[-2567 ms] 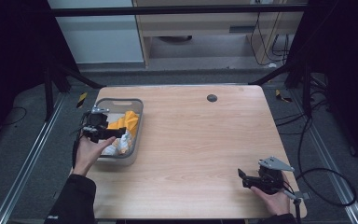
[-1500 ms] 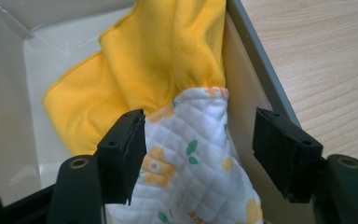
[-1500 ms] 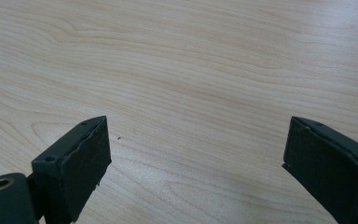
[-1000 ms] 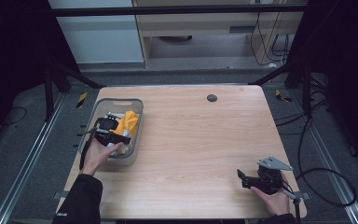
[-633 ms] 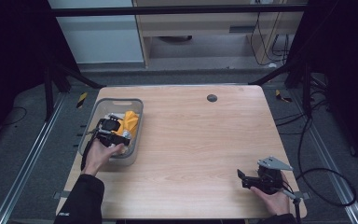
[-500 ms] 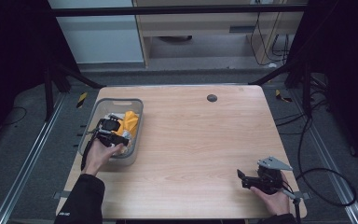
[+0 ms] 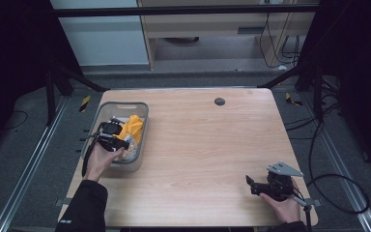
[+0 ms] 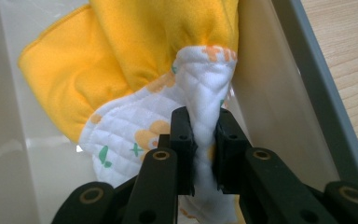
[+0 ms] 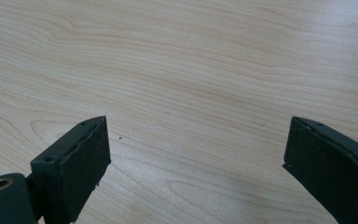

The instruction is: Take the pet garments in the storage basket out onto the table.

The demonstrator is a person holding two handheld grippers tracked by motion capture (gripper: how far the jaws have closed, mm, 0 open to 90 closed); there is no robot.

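A grey plastic bin [image 7: 107, 107] stands at the table's left edge, with a yellow cloth [image 7: 134, 124] and a white quilted cloth [image 8: 130, 126] with orange print inside. My left gripper [image 7: 121, 143] reaches into the bin's near end. In the left gripper view its jaws have just been closing, and the left gripper [image 8: 204, 116] now pinches a fold of the white cloth beside the bin wall [image 8: 279, 93]. The yellow cloth [image 8: 121, 51] lies bunched behind it. My right gripper [image 7: 249, 182] rests near the table's front right corner. In its own view the right gripper [image 9: 196, 140] stands open over bare wood.
The wooden table [image 7: 198, 140] has a small black round grommet [image 7: 219, 101] near its far edge. Cables [image 7: 338, 188] trail on the floor at the right. A yellow-and-black object [image 7: 85, 103] lies on the floor left of the bin.
My left hand has moved from the bin's left rim a little right and nearer, down into the bin onto the cloths. The right hand has stayed put.
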